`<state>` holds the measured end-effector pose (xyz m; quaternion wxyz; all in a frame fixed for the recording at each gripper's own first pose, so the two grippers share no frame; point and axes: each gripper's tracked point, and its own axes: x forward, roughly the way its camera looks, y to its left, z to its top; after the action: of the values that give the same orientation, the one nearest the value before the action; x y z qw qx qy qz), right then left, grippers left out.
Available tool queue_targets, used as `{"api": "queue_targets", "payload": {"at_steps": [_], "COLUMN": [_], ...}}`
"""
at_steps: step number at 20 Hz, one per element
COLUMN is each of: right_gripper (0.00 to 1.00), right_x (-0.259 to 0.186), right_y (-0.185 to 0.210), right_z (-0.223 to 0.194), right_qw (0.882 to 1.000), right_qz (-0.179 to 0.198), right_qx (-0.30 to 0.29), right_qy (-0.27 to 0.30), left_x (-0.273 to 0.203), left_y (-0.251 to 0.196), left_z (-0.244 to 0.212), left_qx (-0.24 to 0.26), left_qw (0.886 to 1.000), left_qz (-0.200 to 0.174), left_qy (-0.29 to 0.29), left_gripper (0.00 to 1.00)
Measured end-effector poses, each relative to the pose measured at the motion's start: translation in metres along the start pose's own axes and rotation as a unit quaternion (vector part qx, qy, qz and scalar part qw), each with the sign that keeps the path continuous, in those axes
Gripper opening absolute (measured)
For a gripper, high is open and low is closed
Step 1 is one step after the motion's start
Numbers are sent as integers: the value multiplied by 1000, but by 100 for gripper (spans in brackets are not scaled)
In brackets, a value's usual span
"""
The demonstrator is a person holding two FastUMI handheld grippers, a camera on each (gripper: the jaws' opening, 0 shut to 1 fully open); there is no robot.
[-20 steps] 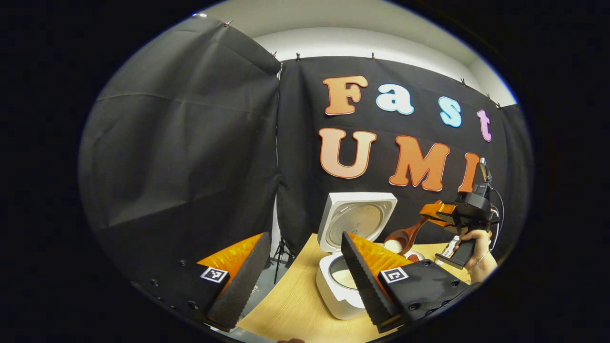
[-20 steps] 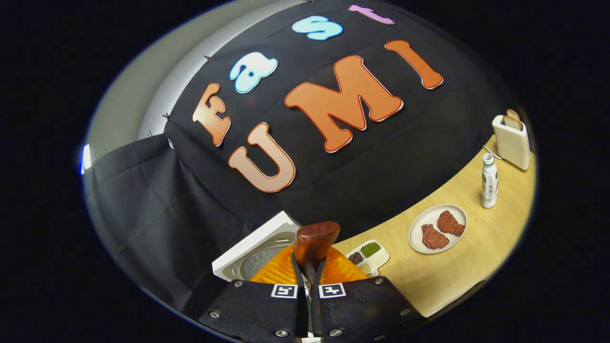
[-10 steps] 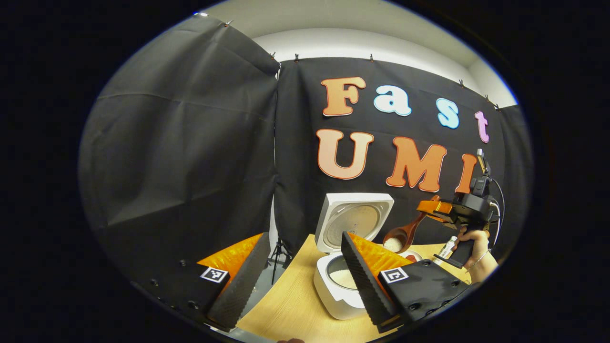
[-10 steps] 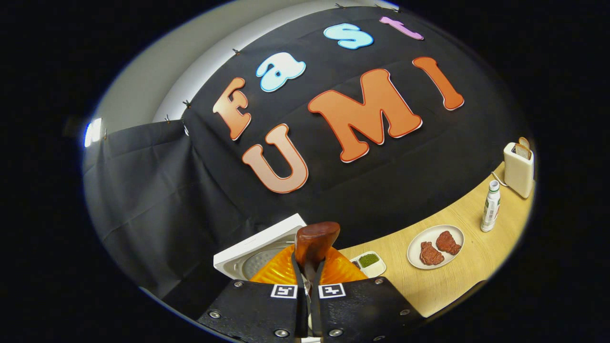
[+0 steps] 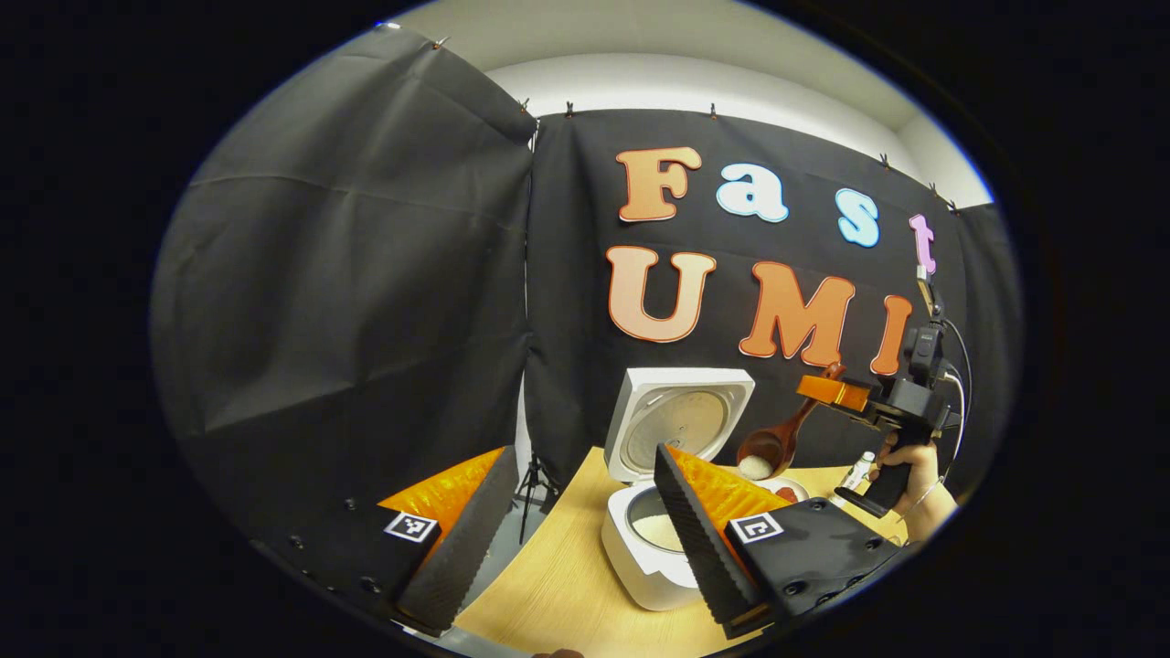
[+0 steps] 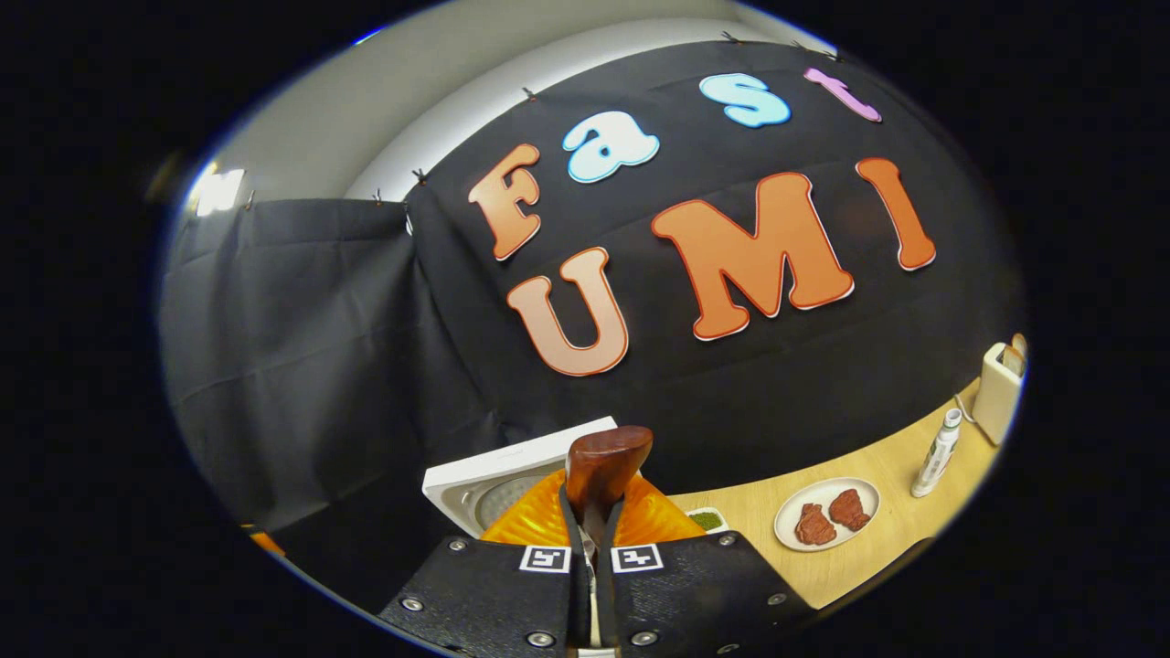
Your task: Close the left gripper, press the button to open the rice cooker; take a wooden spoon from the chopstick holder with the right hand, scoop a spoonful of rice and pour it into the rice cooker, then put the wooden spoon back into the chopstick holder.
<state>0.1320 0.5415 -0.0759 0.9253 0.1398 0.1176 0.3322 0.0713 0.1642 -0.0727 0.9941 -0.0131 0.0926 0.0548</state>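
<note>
The white rice cooker [image 5: 644, 562] stands open on the wooden table [image 5: 567, 585], lid [image 5: 681, 420] upright, white rice in its pot. My left gripper [image 5: 576, 539] hangs open in front of it, holding nothing. To the cooker's right a hand holds my right gripper [image 5: 827, 391], shut on the handle of the wooden spoon [image 5: 775, 446]. The spoon's bowl hangs down beside the lid with a little white rice in it. In the right gripper view the gripper [image 6: 590, 525] clamps the spoon [image 6: 603, 461], and the cooker lid [image 6: 484, 475] lies just beyond.
On the table right of the cooker are a small tray of beans [image 6: 706, 519], a white plate [image 6: 868, 498] with two pieces of meat, a white bottle [image 6: 937, 451] and a toaster [image 6: 998, 393]. Black cloth walls close the back and left.
The right gripper has risen slightly and rolled toward level, so its view has turned. The spoon stays beside the lid with rice in it. The left gripper has barely moved.
</note>
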Motion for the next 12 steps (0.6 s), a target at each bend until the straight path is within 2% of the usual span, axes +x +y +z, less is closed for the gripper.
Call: {"api": "queue_targets", "payload": {"at_steps": [8,12], "right_gripper": [2,2], "right_x": [-1,-1], "right_y": [38,55], "right_z": [-1,-12], "right_qw": [993,978], "right_qz": [40,61], "right_qx": [-112,-198], "right_qy": [-14,-15], "left_x": [-3,-3], "left_y": [3,5], "left_z": [-5,-6], "left_qx": [1,9], "left_qw": [1000,1000], "left_qz": [3,6], "left_qy": [3,2], "left_gripper": [100,100]}}
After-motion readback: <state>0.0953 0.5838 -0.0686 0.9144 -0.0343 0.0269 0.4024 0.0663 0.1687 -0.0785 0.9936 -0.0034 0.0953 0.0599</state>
